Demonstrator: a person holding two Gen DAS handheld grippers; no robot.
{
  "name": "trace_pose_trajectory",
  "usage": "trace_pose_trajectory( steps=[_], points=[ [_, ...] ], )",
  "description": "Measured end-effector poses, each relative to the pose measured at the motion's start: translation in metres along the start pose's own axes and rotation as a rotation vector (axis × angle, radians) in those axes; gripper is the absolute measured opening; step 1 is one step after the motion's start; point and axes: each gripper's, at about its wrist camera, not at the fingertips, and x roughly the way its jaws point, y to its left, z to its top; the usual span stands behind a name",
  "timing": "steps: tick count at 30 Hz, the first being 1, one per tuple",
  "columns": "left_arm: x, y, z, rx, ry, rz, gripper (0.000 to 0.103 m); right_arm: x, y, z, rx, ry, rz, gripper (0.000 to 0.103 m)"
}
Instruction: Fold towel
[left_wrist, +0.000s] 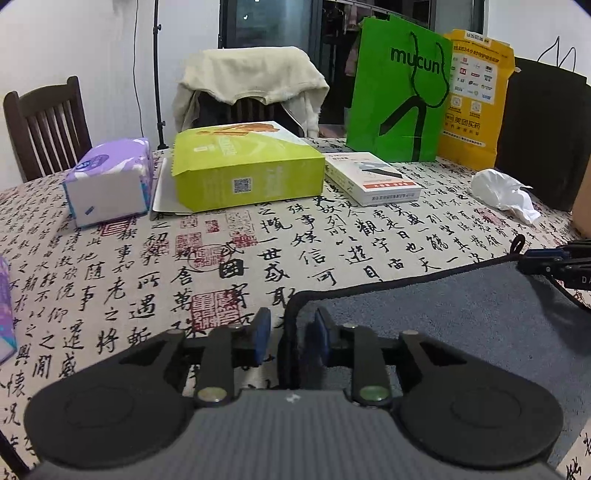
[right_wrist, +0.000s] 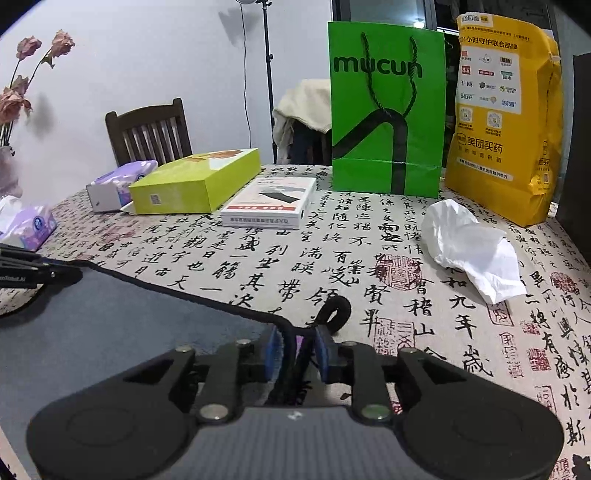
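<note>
A grey towel (left_wrist: 461, 306) with black edging lies on the calligraphy tablecloth (left_wrist: 147, 266). My left gripper (left_wrist: 290, 338) stands at the towel's near left corner, jaws apart, with the black edge between the blue pads (left_wrist: 261, 334). My right gripper (right_wrist: 295, 352) is at the towel's (right_wrist: 110, 325) right corner, where a black hanging loop (right_wrist: 334, 308) sticks out. Its jaws are narrowly apart around the edging. The right gripper also shows at the right edge of the left wrist view (left_wrist: 554, 264), and the left gripper at the left edge of the right wrist view (right_wrist: 37, 273).
On the far half of the table stand a purple tissue pack (left_wrist: 109, 181), a lime-green box (left_wrist: 240, 166), a white box (left_wrist: 373, 177), a green mucun bag (left_wrist: 399, 92), a yellow bag (left_wrist: 476, 96) and a crumpled white tissue (right_wrist: 469, 243). Chairs (left_wrist: 44, 122) stand behind.
</note>
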Motion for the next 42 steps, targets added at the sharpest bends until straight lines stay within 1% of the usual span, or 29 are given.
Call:
trace_pose_trajectory(
  steps=[7,9,11,16,18,20,23,25,26,27,29,30,31,32,35,38,42],
  points=[
    [-0.020,-0.004,-0.001,-0.003,-0.013,0.001,0.028,-0.015,0.005,0.001,-0.006,-0.011,-0.008,0.027],
    [-0.027,-0.006,-0.002,0.001,-0.018,0.001,0.028,-0.023,0.007,0.001,-0.011,-0.020,-0.013,0.032],
    [-0.036,-0.009,-0.003,0.002,-0.023,0.002,0.029,-0.032,0.010,0.001,-0.018,-0.025,-0.012,0.033],
    [-0.064,-0.017,-0.005,0.015,-0.055,0.002,0.034,-0.056,0.018,0.000,-0.027,-0.043,-0.007,0.034],
    [-0.076,-0.020,-0.006,0.011,-0.073,0.005,0.035,-0.067,0.020,-0.002,-0.026,-0.052,-0.012,0.038],
    [-0.088,-0.024,-0.009,0.010,-0.087,0.009,0.038,-0.078,0.023,-0.004,-0.033,-0.059,-0.010,0.038],
    [-0.106,-0.031,-0.016,0.019,-0.111,0.014,0.047,-0.096,0.028,-0.008,-0.042,-0.072,-0.004,0.040],
    [-0.117,-0.036,-0.022,0.020,-0.123,0.018,0.057,-0.109,0.032,-0.011,-0.046,-0.085,-0.008,0.044],
    [-0.123,-0.039,-0.025,0.020,-0.128,0.023,0.060,-0.115,0.034,-0.013,-0.046,-0.092,-0.013,0.052],
    [-0.129,-0.041,-0.028,0.020,-0.136,0.031,0.066,-0.121,0.036,-0.014,-0.047,-0.101,-0.019,0.061],
    [-0.141,-0.046,-0.034,0.026,-0.156,0.043,0.070,-0.133,0.039,-0.017,-0.052,-0.120,-0.025,0.070],
    [-0.148,-0.049,-0.037,0.030,-0.168,0.050,0.073,-0.139,0.041,-0.019,-0.055,-0.128,-0.028,0.074],
    [-0.153,-0.051,-0.041,0.033,-0.179,0.060,0.078,-0.146,0.043,-0.021,-0.057,-0.135,-0.030,0.076],
    [-0.159,-0.054,-0.046,0.036,-0.192,0.070,0.079,-0.151,0.045,-0.024,-0.059,-0.143,-0.031,0.077],
    [-0.174,-0.060,-0.059,0.027,-0.208,0.071,0.080,-0.167,0.051,-0.033,-0.065,-0.161,-0.030,0.081],
    [-0.189,-0.063,-0.070,-0.009,-0.216,0.065,0.083,-0.180,0.057,-0.042,-0.065,-0.173,-0.024,0.081],
    [-0.207,-0.069,-0.083,-0.020,-0.244,0.078,0.086,-0.198,0.065,-0.055,-0.068,-0.197,-0.015,0.081]
  ],
)
